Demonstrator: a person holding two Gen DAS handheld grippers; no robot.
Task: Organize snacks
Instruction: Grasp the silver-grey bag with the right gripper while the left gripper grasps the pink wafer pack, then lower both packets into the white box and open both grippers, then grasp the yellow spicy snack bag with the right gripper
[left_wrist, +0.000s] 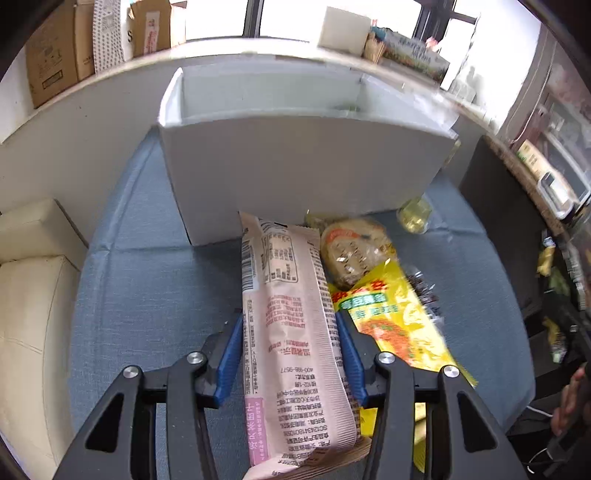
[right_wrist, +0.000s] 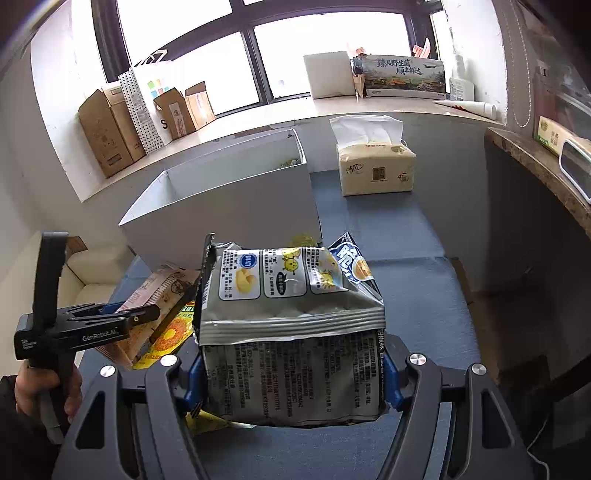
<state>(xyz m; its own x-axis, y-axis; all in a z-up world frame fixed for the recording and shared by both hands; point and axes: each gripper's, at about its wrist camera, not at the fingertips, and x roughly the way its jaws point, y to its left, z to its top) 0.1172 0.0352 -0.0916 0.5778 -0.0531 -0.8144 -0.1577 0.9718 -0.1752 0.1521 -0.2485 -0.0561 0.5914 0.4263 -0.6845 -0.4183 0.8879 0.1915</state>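
My left gripper (left_wrist: 290, 339) is shut on a long pink snack packet (left_wrist: 291, 332) that points toward the white open box (left_wrist: 295, 158) ahead. A yellow snack bag (left_wrist: 399, 325) and a round cracker pack (left_wrist: 351, 254) lie to its right on the blue cloth. My right gripper (right_wrist: 291, 373) is shut on a silver chip bag (right_wrist: 291, 332), held above the cloth in front of the white box (right_wrist: 221, 206). The left gripper (right_wrist: 110, 321) with the pink packet (right_wrist: 155, 295) shows at the left of the right wrist view.
A tissue pack (right_wrist: 376, 170) stands right of the box. Cardboard boxes (right_wrist: 110, 129) and a white bag line the windowsill. A cream sofa (left_wrist: 33, 295) is on the left. A small clear yellowish item (left_wrist: 415, 214) lies by the box's right corner.
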